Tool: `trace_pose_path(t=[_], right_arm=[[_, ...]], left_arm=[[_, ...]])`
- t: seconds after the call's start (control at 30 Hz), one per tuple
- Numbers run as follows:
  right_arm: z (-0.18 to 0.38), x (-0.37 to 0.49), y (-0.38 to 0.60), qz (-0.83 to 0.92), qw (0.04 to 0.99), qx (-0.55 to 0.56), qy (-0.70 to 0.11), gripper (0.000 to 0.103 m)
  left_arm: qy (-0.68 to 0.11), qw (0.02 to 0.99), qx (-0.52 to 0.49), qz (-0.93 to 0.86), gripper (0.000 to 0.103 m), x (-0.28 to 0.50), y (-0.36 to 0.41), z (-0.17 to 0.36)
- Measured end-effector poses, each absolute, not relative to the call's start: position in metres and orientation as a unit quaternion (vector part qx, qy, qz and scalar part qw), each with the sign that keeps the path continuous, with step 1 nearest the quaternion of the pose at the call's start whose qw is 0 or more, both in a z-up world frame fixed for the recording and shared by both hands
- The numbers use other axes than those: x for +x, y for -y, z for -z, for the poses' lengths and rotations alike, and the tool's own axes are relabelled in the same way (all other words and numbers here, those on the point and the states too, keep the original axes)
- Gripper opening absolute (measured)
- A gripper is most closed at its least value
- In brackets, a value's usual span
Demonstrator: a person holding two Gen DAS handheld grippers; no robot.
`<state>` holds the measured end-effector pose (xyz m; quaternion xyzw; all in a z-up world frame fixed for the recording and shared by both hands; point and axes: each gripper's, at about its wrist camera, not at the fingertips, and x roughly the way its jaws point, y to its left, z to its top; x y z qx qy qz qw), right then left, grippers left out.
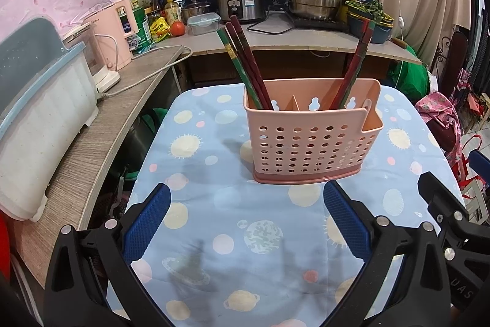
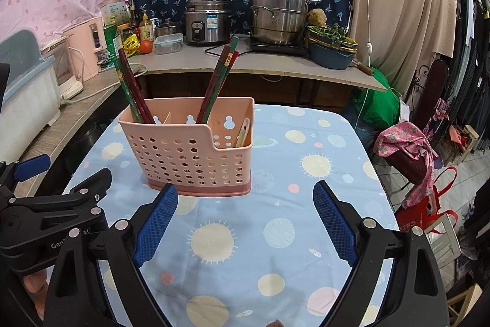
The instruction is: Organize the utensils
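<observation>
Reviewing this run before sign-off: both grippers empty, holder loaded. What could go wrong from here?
1. The long red-and-green chopsticks lean far out of the perforated pink plastic utensil holder; an approaching gripper could knock them.
2. The holder is tall and narrow on a loose planet-print blue tablecloth, so a push might tip or slide it.
3. The open left gripper and open right gripper sit close together; they could collide.
</observation>
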<state>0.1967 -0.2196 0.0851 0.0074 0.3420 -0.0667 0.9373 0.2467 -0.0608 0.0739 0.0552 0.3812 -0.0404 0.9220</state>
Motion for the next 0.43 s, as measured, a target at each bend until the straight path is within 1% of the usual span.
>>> trace_pose_path(t=[0.43], right_arm=[[-0.0803, 0.2058, 0.2162, 0.061, 0.936, -0.003, -0.346, 0.086]], left_arm=[[-0.386, 0.921, 0.045, 0.034, 0.095, 0.2566, 0.0559, -0.0681]])
